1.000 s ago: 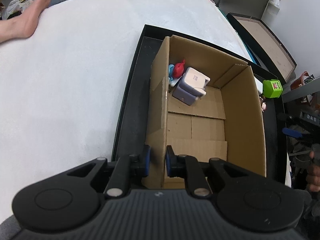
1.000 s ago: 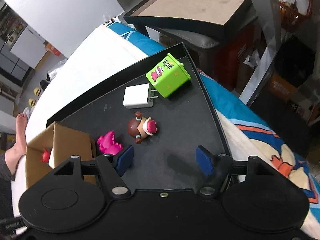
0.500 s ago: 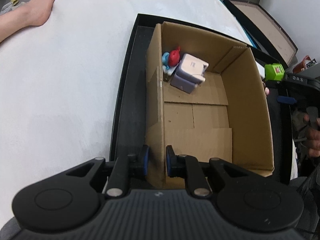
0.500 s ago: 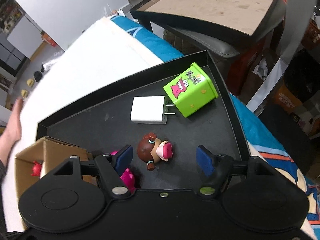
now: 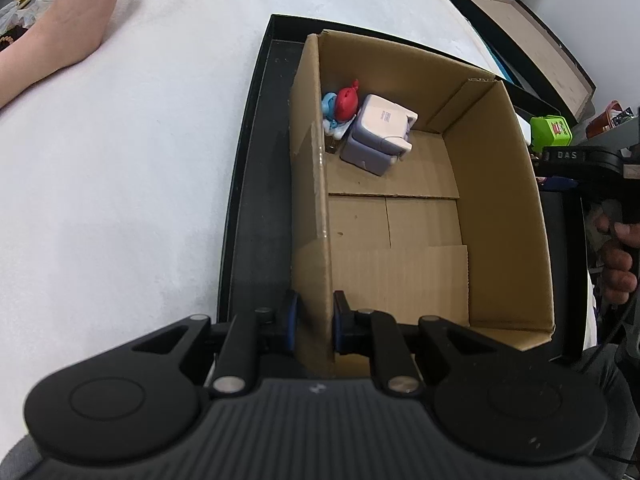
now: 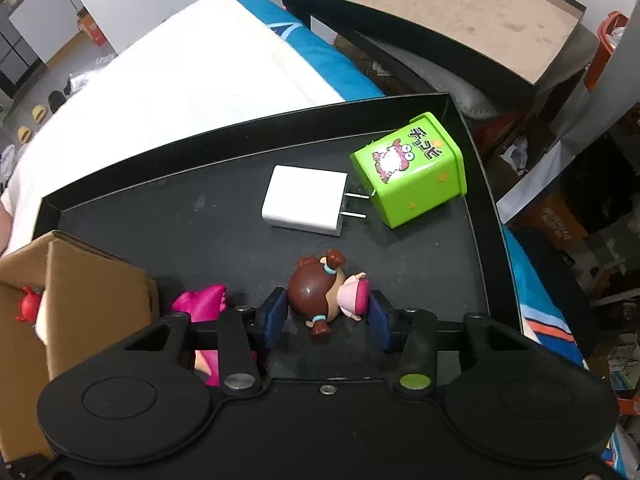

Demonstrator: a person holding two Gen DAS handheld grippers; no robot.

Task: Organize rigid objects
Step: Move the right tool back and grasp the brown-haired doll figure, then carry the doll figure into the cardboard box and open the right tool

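Right fingers (image 6: 326, 316) now clamped around doll (image 6: 326, 294) — left fingers (image 5: 314, 322) still pinching box wall (image 5: 312, 208).

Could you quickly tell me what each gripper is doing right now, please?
Left gripper: shut on the cardboard box wall.
Right gripper: jaws around the brown-haired figurine; contact cannot be told.

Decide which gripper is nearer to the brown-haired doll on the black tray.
Right. The right gripper has the brown-haired doll between its fingers; the left gripper clamps the cardboard box wall.
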